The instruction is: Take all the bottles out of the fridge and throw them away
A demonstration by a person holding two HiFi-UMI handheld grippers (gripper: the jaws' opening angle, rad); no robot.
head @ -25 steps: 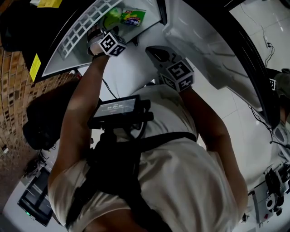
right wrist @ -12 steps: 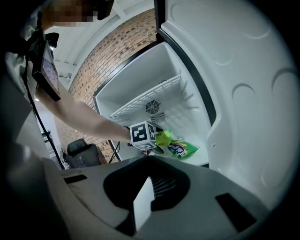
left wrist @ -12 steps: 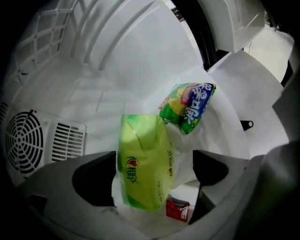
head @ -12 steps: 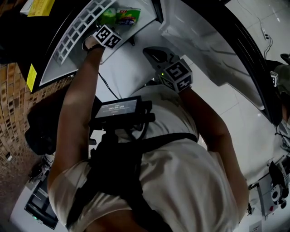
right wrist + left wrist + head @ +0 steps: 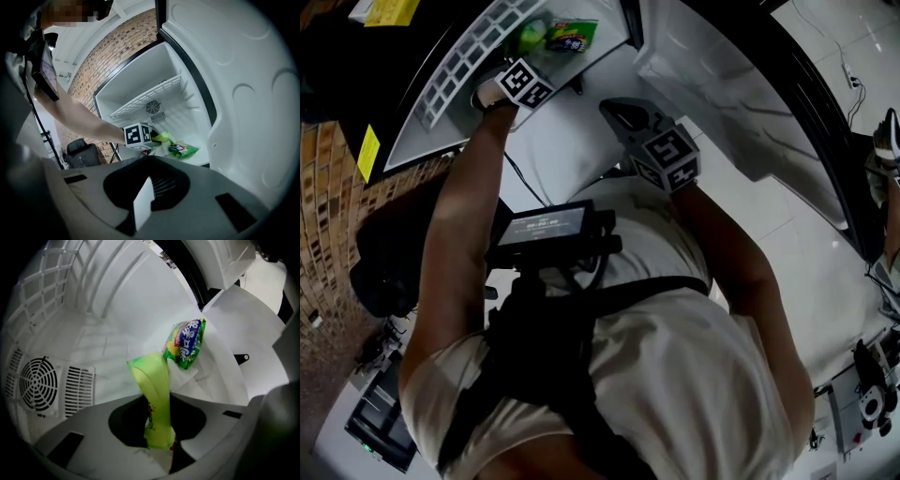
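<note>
Since a moment ago the left gripper has closed its jaws, now clenching the green bottle inside the fridge, beside a snack bag; the right gripper hangs outside, jaws together, empty.

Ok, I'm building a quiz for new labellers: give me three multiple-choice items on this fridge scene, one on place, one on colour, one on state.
1. The snack bag lies: A on the fridge floor; B on the wire shelf; C in the door.
2. The bottle is: A red; B light green; C blue.
3. The left gripper is: A open and empty; B shut on the bottle; C outside the fridge.
Key: 1 A, the bag rests flat on the white bottom surface. 2 B, its body shows light green. 3 B, its jaws, which have just been closing, clamp the bottle's end.
</note>
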